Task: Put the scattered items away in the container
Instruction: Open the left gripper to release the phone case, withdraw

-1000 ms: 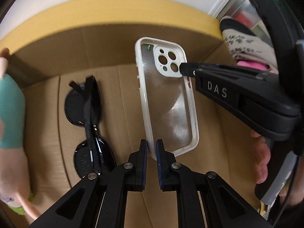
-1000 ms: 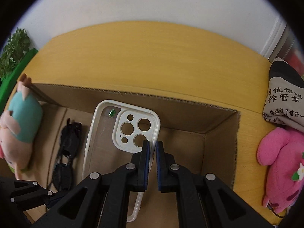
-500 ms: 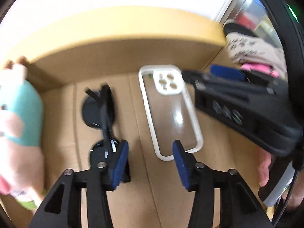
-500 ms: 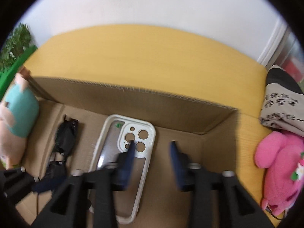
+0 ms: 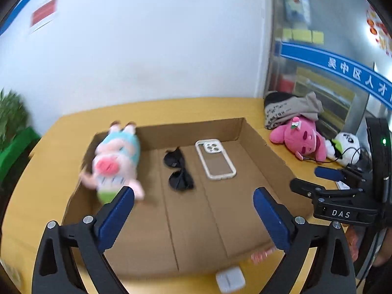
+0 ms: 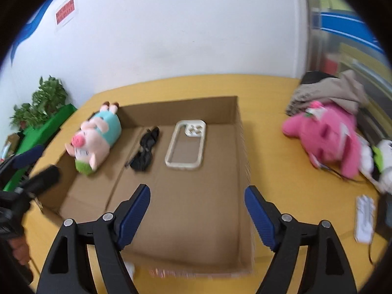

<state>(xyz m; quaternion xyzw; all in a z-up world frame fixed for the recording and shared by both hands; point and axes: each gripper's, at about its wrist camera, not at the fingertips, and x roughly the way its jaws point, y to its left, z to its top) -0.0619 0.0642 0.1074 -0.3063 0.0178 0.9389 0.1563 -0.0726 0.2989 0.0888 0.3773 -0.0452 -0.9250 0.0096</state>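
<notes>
The cardboard box (image 5: 191, 129) (image 6: 176, 112) lies open on the yellow table. Flat on its floor are a white-rimmed clear phone case (image 5: 215, 159) (image 6: 186, 147), black sunglasses (image 5: 178, 169) (image 6: 147, 152) to its left, and a pig plush in a teal shirt (image 5: 115, 161) (image 6: 95, 137) at the left wall. My left gripper (image 5: 193, 196) hovers above the box's near part, jaws opening, nothing between them. My right gripper (image 6: 197, 191) hangs over the near right part, jaws also opening and empty. Each gripper shows at the edge of the other's view.
On the table right of the box lie a pink plush (image 5: 299, 139) (image 6: 330, 134), a white panda plush (image 5: 345, 147) and a grey printed bag (image 5: 289, 110). A small white case (image 5: 230, 283) sits by the box's near edge. A white flat object (image 6: 365, 218) lies far right. Green plants (image 6: 41, 103) stand left.
Both grippers were shut on the phone case, held upright in the box. They opened, released it, and pulled back and up; the case now lies flat on the box floor.
</notes>
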